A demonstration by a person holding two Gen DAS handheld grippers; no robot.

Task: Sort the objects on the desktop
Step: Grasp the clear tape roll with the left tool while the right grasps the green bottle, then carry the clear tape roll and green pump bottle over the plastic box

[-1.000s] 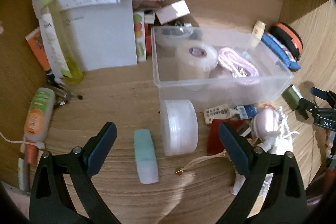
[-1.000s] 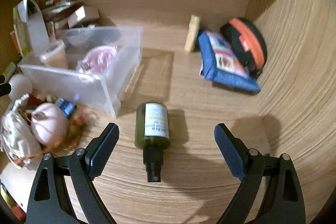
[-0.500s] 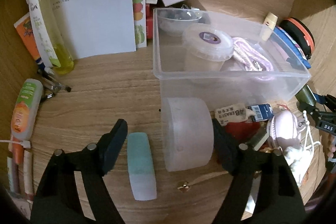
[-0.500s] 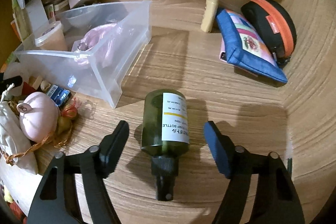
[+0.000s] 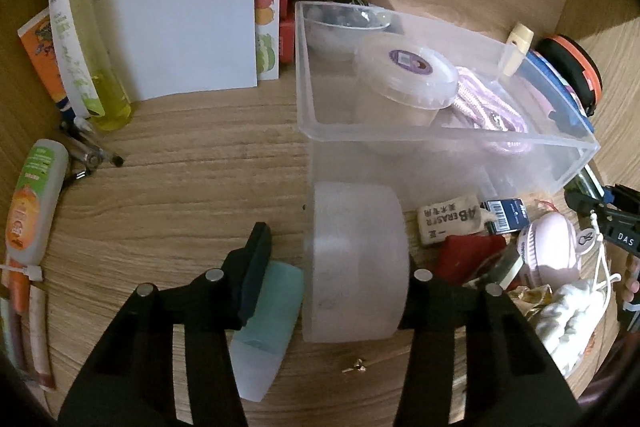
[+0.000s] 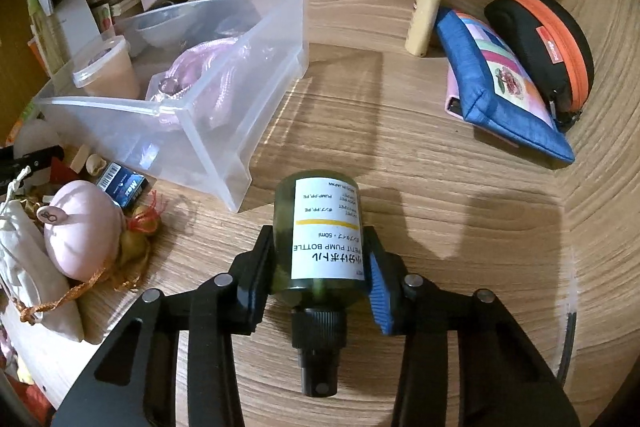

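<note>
A frosted white round container (image 5: 356, 267) lies on its side on the wooden desk, just in front of the clear plastic bin (image 5: 440, 139). My left gripper (image 5: 336, 259) straddles it with its jaws closing. The left finger (image 5: 252, 267) stands a little off the container, with a teal block (image 5: 276, 303) in the gap, and the right finger is mostly hidden behind the container. In the right wrist view a dark green pump bottle (image 6: 320, 211) lies with its black nozzle toward me. My right gripper (image 6: 318, 239) is closing on it, both pads against its sides.
The bin holds a lidded tub (image 5: 404, 75) and a pink cord (image 5: 488, 107). A yellow bottle (image 5: 92, 67), a white box (image 5: 180, 27) and an orange tube (image 5: 32, 199) are on the left. A blue pouch (image 6: 500, 83), an orange-zip case (image 6: 548, 39) and a pink ball (image 6: 84, 227) flank the bottle.
Both grippers have come down and forward over their objects and their jaws have narrowed. The right pads now touch the green bottle; the left jaws have drawn in around the white container.
</note>
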